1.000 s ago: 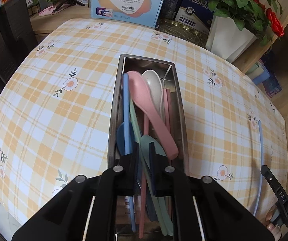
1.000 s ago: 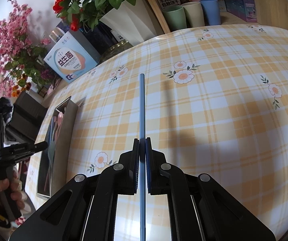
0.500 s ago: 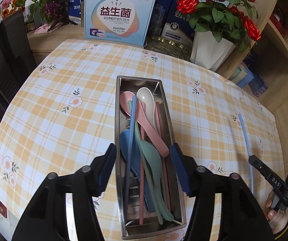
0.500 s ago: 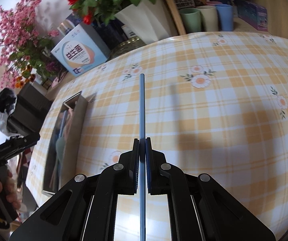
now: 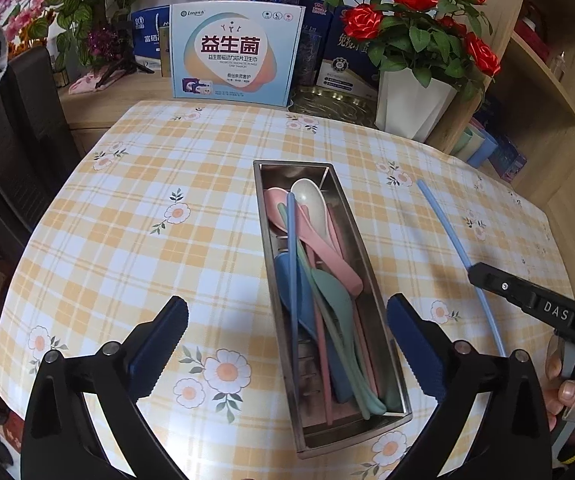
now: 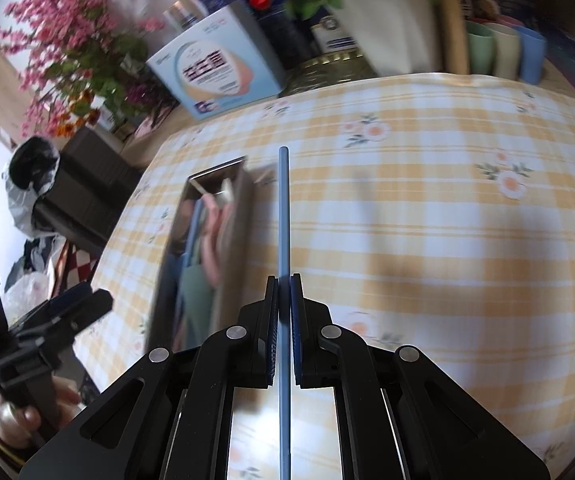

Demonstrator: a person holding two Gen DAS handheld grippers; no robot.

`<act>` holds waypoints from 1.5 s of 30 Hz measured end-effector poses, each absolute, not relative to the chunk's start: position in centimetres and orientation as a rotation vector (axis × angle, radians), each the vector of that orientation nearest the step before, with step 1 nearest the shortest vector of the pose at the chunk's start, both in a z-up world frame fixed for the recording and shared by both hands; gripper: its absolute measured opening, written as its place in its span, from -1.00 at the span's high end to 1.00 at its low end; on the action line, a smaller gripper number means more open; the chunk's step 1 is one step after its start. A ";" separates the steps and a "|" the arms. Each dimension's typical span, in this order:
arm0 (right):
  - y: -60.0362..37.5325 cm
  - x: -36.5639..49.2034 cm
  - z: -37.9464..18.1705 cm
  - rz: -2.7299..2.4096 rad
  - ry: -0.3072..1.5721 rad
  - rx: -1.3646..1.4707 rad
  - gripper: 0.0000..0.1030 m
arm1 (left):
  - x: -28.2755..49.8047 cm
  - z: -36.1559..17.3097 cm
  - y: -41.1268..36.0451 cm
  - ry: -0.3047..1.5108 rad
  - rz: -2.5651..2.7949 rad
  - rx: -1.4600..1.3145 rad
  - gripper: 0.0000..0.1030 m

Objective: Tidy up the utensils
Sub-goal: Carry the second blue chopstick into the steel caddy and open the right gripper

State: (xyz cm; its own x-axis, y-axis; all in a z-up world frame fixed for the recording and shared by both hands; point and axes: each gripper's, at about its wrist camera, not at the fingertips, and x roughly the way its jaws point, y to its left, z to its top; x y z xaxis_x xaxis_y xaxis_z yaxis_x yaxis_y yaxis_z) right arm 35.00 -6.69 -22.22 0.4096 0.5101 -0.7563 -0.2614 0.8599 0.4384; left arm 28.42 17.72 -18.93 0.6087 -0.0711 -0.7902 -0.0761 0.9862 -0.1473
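Above a checked, flower-print surface point(image 5: 135, 216), my left tongs point(image 5: 287, 344) stand spread wide, their jaws having just been opening, with nothing pressed between the blue pads point(image 5: 159, 344). Below them sits the steel utensil tray point(image 5: 383, 304), which lies lengthwise and holds a pink spoon point(image 5: 327, 248), a white spoon point(image 5: 315, 204), a green spoon point(image 5: 335, 308), a blue spoon point(image 5: 287, 276) and one blue chopstick point(image 5: 293, 280). My right tongs point(image 6: 284, 320) are clamped tight on a second blue chopstick point(image 6: 283, 208), which points forward above the cloth, just to the right of the tray point(image 6: 231, 240). A boxed product point(image 5: 235, 56) and a white pot of red roses point(image 5: 407, 104) line the far edge.
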 end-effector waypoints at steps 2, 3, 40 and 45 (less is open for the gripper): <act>-5.4 35.0 -22.1 0.502 1.055 0.262 0.89 | 28.2 -19.1 18.1 0.915 0.009 -0.168 -0.88; -4.7 35.0 -22.1 0.505 1.063 0.262 0.89 | 28.2 -19.1 18.3 0.912 0.010 -0.168 -0.88; 6.9 36.3 -25.2 0.464 1.247 0.234 0.87 | 24.7 -19.5 26.2 0.885 0.132 -0.243 -0.88; 7.0 36.1 -24.8 0.467 1.239 0.186 0.85 | 24.8 -19.1 25.8 0.885 0.133 -0.233 -0.88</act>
State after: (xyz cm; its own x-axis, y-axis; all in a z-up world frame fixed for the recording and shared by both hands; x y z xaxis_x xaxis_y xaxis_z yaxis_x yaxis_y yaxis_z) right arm 36.14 6.98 -24.76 0.2464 0.4388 -0.8641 -0.2406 0.8914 0.3841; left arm 24.81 25.81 -19.11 0.6270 0.0185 -0.7788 -0.2107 0.9665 -0.1466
